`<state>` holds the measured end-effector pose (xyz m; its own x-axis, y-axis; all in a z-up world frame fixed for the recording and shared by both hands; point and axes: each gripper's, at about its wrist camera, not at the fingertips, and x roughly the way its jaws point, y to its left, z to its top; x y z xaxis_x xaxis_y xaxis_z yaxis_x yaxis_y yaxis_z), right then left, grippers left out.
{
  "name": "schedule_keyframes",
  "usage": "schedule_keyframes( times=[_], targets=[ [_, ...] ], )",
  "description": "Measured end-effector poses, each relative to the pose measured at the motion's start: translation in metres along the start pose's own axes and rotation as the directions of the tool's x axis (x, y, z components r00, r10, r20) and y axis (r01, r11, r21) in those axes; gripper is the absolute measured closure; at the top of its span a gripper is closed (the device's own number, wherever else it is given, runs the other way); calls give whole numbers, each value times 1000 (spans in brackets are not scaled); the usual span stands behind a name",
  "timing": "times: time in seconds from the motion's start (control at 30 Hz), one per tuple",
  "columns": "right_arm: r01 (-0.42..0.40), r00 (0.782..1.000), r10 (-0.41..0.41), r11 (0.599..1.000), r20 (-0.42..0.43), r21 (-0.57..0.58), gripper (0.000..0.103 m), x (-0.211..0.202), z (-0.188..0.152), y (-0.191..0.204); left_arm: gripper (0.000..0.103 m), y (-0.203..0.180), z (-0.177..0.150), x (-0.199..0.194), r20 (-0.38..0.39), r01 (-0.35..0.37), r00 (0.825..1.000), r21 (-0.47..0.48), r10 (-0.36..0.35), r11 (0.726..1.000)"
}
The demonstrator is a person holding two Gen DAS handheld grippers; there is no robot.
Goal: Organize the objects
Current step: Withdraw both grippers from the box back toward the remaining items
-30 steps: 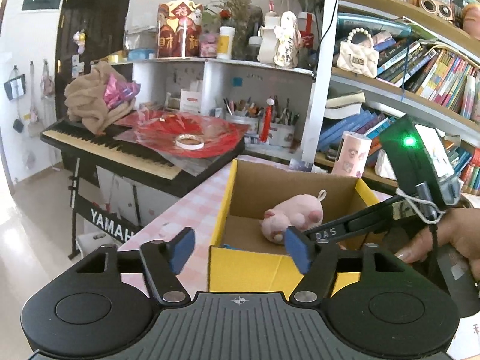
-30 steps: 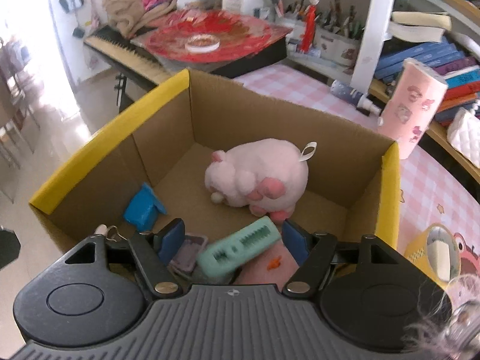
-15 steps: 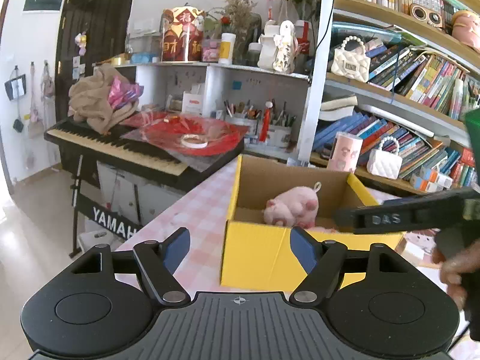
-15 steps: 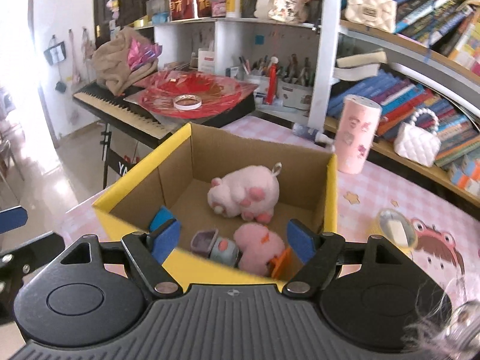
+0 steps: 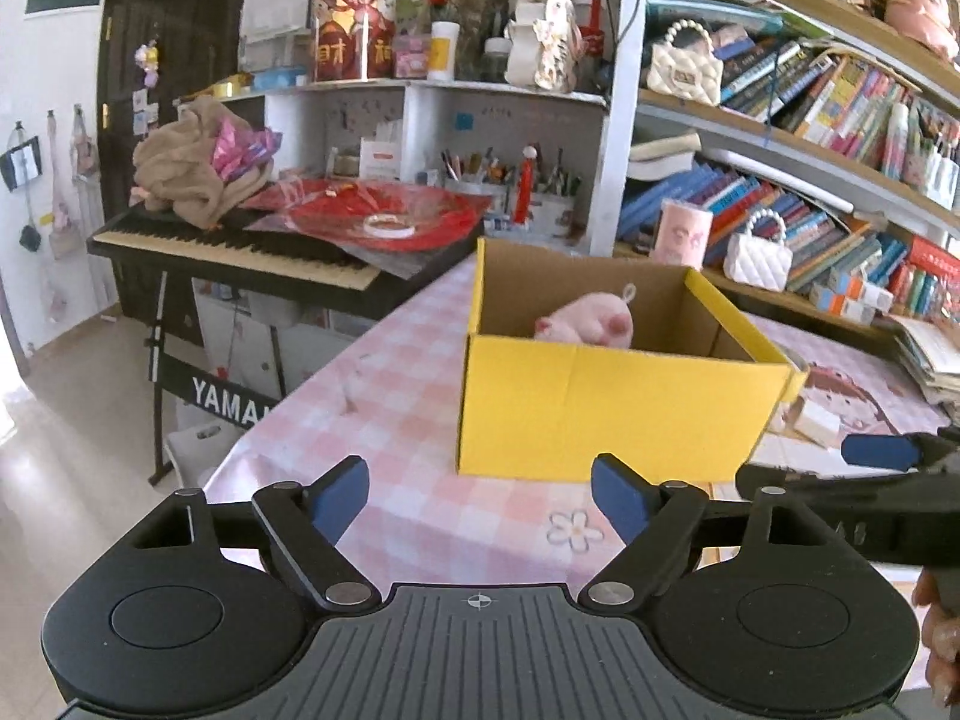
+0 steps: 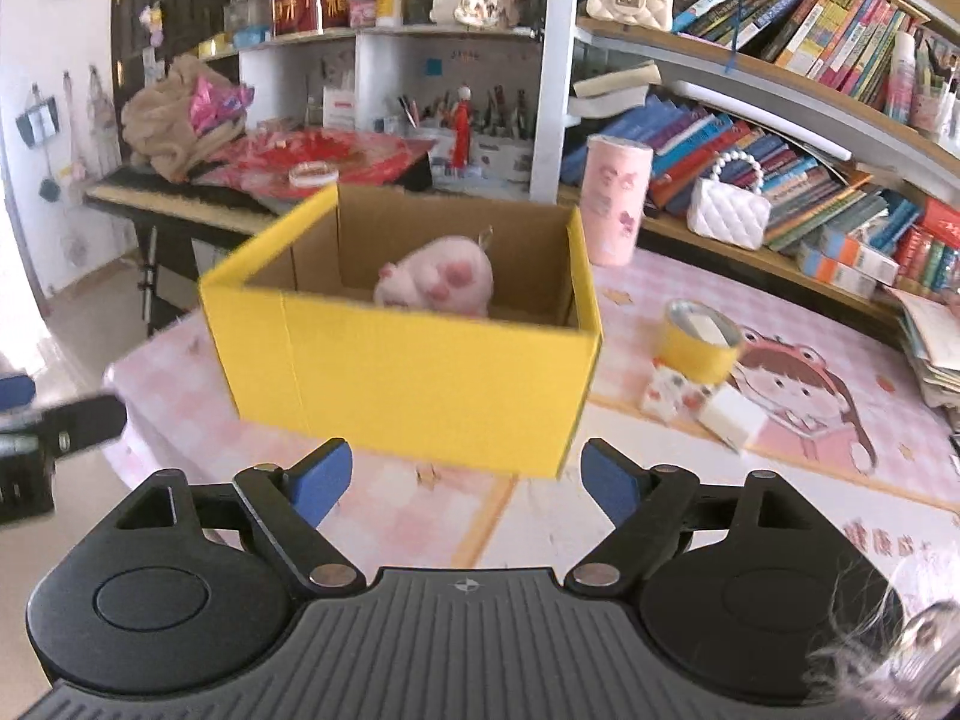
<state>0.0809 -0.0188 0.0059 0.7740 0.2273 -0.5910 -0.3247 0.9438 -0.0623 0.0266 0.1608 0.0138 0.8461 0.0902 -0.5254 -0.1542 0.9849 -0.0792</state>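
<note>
On the pink checked table (image 6: 420, 498) stands a yellow box (image 6: 420, 372), open at the top, with a pink plush (image 6: 438, 285) lying inside against its far wall. Beyond it are bookshelves (image 5: 810, 138) and, off the table's far left edge, a keyboard (image 5: 240, 255) piled with red sheets and a cloth bundle. Both tools hover short of the box, well apart from it: left gripper (image 5: 480, 495) and right gripper (image 6: 465, 483) each show jaws spread wide with nothing between them. Judged from this, the step in hand is a reach for the next loose item. Candidates lie right of the box: a yellow tape roll (image 6: 696, 339), just beside it a small patterned packet (image 6: 666, 393) and a white block (image 6: 729, 417). The next move probably calls for the right gripper to swing right and descend over one.
</note>
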Motion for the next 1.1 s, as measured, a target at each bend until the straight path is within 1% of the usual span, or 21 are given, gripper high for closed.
schedule_keyframes(
  times=[0.2,0.3,0.57,0.83,0.93,1.1],
  targets=[
    [34,999,-35,999,-25,-16,17,-8,-16,5,18,-6,-10,-4,-28,32,999,34,-31,999],
    [47,998,-48,999,-34,-15,14,-13,-24,4,17,-10,-13,-6,-39,51,998,47,-49,998],
    [107,992,-105,994,-67,32,10,-30,-44,-7,14,-27,-25,-9,-79,121,990,84,-114,989],
    [188,979,-180,978,-97,89,9,-51,-68,-31,13,-54,-34,-9,-120,209,973,120,-195,971],
    [225,971,-213,967,-106,121,9,-59,-76,-43,13,-67,-35,-7,-132,247,964,145,-229,958],
    [294,953,-272,937,-132,187,8,-71,-88,-66,13,-92,-38,-6,-156,316,945,194,-288,929]
  ],
)
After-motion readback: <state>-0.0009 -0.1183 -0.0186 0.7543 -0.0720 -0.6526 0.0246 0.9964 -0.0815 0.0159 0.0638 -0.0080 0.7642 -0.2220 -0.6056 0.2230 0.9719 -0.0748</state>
